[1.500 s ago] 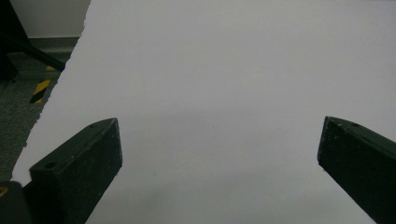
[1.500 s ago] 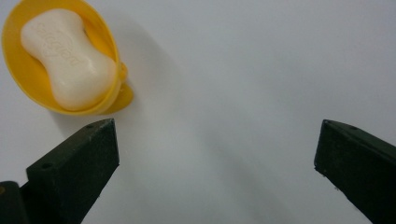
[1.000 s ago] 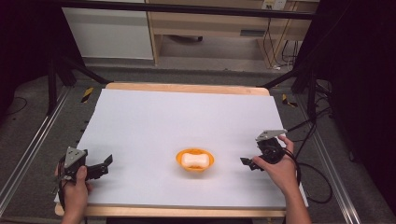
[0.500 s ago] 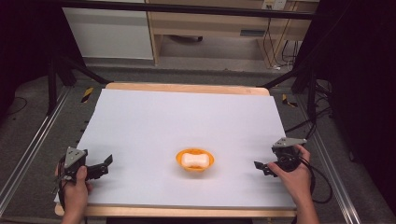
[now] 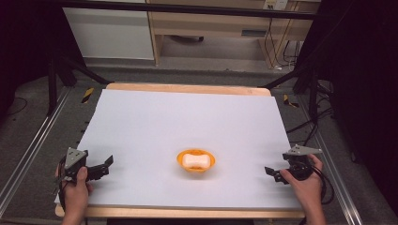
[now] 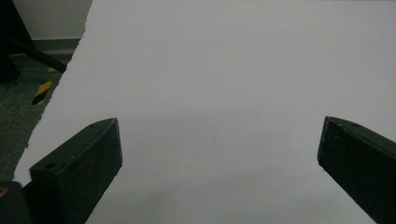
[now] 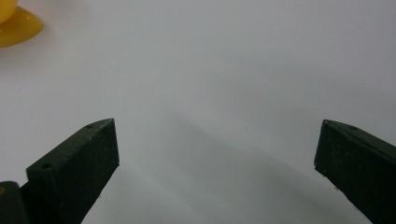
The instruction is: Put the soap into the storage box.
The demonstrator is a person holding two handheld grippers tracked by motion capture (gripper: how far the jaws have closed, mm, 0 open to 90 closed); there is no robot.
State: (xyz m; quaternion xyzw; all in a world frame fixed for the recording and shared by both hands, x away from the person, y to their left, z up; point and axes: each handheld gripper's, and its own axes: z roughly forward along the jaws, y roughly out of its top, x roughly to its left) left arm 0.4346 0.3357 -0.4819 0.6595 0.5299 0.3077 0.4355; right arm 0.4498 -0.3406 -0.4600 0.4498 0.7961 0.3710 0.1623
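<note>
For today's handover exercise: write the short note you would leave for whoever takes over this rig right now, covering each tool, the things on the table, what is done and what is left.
Left tool: open, holding nothing, at the near left of the white table.
Right tool: open, holding nothing, at the near right edge.
Orange bowl: near the table's front middle, between the two tools and apart from both, with a white piece lying inside it.
Done: the white piece sits in the bowl.
Left: nothing more is visibly in hand; both tools look parked.
</note>
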